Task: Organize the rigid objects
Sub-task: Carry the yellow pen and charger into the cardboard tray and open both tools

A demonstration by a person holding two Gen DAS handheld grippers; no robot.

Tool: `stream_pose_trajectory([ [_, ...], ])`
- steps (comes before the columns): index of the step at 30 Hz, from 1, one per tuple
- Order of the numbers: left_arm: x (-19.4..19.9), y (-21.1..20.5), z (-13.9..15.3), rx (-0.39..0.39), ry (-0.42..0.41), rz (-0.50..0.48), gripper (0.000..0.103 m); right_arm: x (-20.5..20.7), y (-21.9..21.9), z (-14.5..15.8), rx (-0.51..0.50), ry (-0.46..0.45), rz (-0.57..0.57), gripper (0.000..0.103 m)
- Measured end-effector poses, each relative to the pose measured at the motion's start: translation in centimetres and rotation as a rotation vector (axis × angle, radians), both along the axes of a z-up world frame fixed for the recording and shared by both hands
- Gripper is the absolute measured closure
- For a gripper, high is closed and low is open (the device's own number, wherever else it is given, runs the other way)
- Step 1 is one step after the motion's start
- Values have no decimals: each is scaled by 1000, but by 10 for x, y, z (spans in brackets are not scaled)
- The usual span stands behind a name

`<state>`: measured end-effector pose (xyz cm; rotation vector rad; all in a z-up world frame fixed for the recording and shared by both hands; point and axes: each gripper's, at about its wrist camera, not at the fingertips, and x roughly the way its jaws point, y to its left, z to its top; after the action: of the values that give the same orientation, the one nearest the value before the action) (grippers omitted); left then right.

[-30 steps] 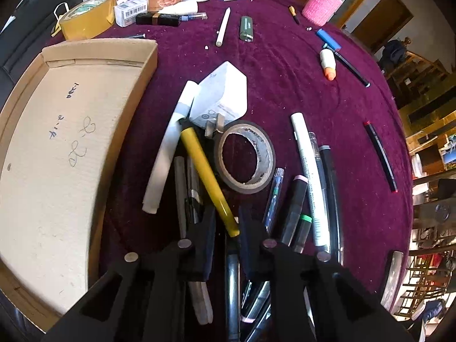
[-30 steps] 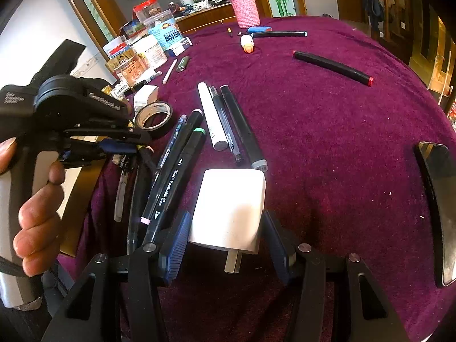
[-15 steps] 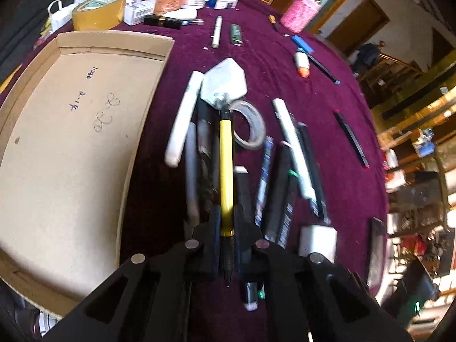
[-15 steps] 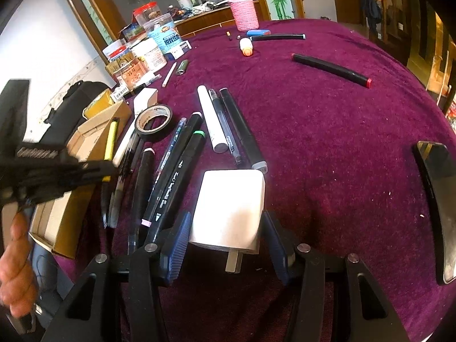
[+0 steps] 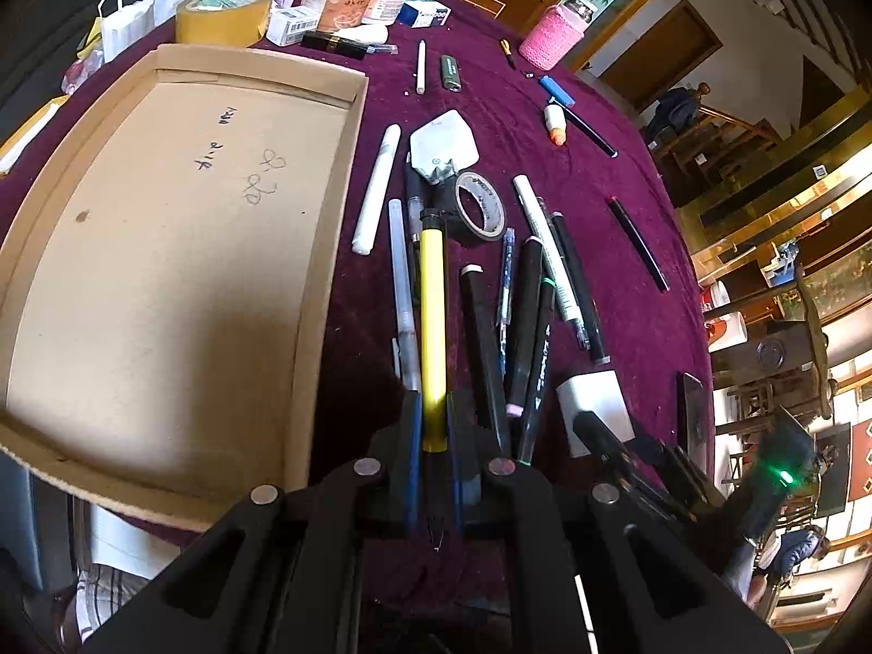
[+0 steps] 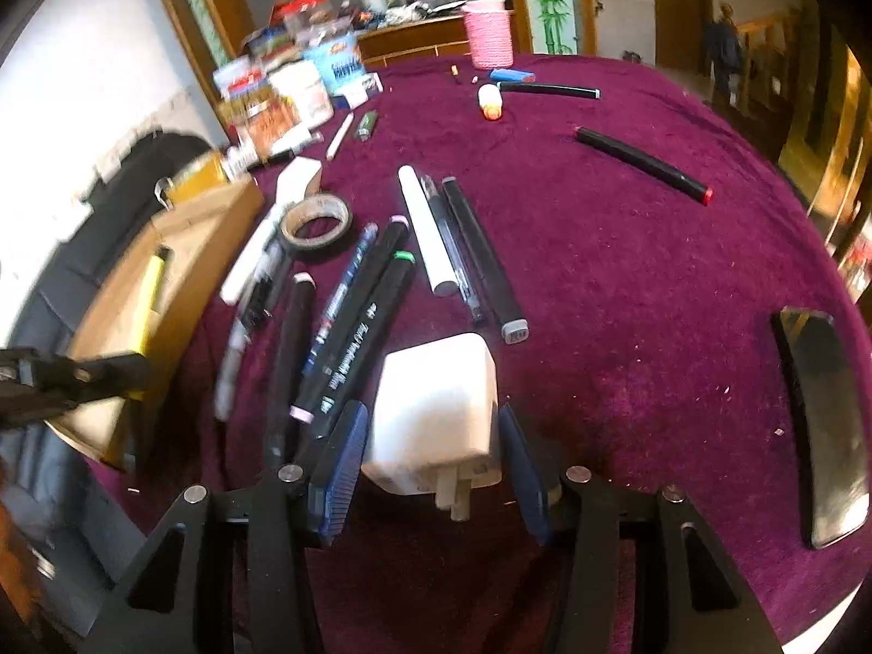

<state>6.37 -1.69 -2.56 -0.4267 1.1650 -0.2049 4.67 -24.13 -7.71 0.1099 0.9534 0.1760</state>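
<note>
My left gripper [image 5: 434, 425] is shut on a yellow pen [image 5: 433, 321] and holds it lifted above the purple table, just right of the cardboard tray [image 5: 163, 250]. In the right wrist view the pen [image 6: 151, 294] shows over the tray [image 6: 218, 218]. My right gripper [image 6: 430, 452] is open, its pads on either side of a white charger [image 6: 436, 409] that lies on the cloth, with a small gap on each side. Several pens and markers [image 5: 537, 327] lie in a row between the two grippers.
A tape ring [image 5: 479, 207], a second white charger [image 5: 444, 147] and a white marker [image 5: 376, 191] lie beyond the pens. Jars, a yellow tape roll [image 5: 223, 16] and a pink cup [image 5: 550, 35] stand at the far edge. A black phone [image 6: 823, 425] lies right.
My left gripper closed on the yellow pen, lifted it off the pile and drew back toward the tray. My right gripper stayed around the white charger.
</note>
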Motion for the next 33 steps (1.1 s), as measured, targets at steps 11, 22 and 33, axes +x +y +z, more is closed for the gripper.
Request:
stream_pose_trajectory([
  [11,-19,37,14,-27,-34,50,95,10,4,-11,-66,43,-24,52],
  [22,-24,103,23,-31,-67,176,95,-7,88,51,221,-65,271,52],
  [33,8,160,-8,67,11,248,95,26,214,23,219,23,477,52],
])
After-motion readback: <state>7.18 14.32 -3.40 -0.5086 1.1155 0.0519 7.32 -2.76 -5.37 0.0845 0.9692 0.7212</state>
